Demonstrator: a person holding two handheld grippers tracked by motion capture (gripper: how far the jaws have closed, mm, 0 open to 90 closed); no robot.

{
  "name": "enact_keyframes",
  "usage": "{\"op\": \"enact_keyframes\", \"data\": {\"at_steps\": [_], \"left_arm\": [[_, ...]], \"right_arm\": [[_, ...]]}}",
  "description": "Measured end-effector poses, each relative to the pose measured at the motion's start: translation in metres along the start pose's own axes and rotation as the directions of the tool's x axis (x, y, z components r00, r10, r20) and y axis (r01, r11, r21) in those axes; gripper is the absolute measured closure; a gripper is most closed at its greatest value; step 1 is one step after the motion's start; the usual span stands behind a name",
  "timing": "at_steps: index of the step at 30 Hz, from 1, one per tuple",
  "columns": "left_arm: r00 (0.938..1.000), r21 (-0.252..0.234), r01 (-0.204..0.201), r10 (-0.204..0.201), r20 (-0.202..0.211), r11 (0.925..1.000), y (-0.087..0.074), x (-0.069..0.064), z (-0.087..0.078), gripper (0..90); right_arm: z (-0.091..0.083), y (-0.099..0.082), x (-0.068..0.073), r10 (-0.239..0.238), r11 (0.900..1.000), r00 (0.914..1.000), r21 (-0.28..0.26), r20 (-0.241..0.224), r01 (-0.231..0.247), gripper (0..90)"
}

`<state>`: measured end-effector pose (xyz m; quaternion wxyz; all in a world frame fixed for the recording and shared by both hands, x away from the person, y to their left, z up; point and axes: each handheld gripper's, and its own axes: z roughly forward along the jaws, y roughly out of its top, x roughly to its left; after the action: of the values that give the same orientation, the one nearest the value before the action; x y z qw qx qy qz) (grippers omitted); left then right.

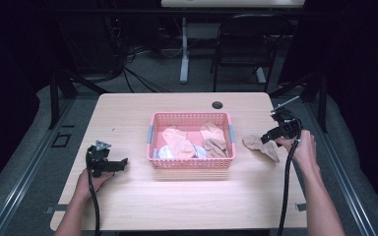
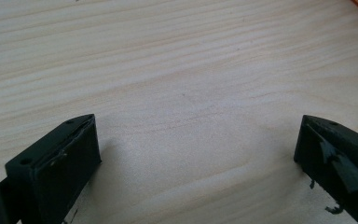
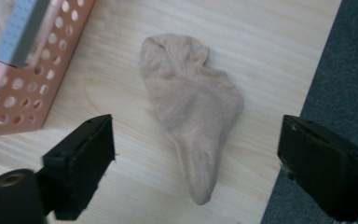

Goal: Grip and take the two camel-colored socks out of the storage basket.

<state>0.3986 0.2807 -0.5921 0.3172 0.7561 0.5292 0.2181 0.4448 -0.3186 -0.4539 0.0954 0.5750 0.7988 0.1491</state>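
A beige sock (image 1: pixel 261 146) (image 3: pixel 191 112) lies crumpled on the wooden table (image 1: pixel 187 196), just right of a pink perforated basket (image 1: pixel 191 165) (image 3: pixel 51 60). My right gripper (image 1: pixel 270 134) (image 3: pixel 193 154) hovers above the sock with its jaws wide open and nothing between them. Inside the basket lie several more socks, peach and tan (image 1: pixel 215 142). At the table's left, my left gripper (image 1: pixel 119 164) (image 2: pixel 198 149) rests low over bare wood, its jaws spread apart and empty.
The table's right edge (image 3: pixel 317 70) runs close beside the sock, with grey floor beyond. A cable hole (image 1: pixel 217 104) sits at the back of the table. A chair (image 1: pixel 248 44) and a desk leg stand behind.
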Motion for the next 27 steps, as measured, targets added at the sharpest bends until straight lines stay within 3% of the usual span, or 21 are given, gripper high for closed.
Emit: {"op": "enact_keyframes", "data": {"at_steps": [6,11,17,20,27], "left_arm": [[1.0000,0.000,0.000,0.000,0.000,1.0000,0.000,0.000,0.000,0.0],[1.0000,0.000,-0.001,0.001,0.000,1.0000,0.000,0.000,0.000,0.0],[1.0000,0.000,0.000,0.000,0.000,1.0000,0.000,0.000,0.000,0.0],[1.0000,0.000,0.000,0.000,0.000,1.0000,0.000,0.000,0.000,0.0],[1.0000,0.000,0.000,0.000,0.000,1.0000,0.000,0.000,0.000,0.0]], "right_arm": [[-0.025,0.011,0.008,-0.026,0.9988,0.9996,-0.040,0.008,0.026,2.0],[-0.044,0.025,0.024,-0.069,0.9960,0.9976,-0.057,0.006,0.069,0.0],[-0.048,0.038,0.046,-0.117,0.9911,0.9930,-0.066,-0.016,0.116,0.0],[-0.048,0.040,0.050,-0.124,0.9901,0.9920,-0.069,-0.023,0.122,0.0],[-0.046,0.053,0.083,-0.205,0.9767,0.9774,-0.078,-0.053,0.200,0.0]]}}
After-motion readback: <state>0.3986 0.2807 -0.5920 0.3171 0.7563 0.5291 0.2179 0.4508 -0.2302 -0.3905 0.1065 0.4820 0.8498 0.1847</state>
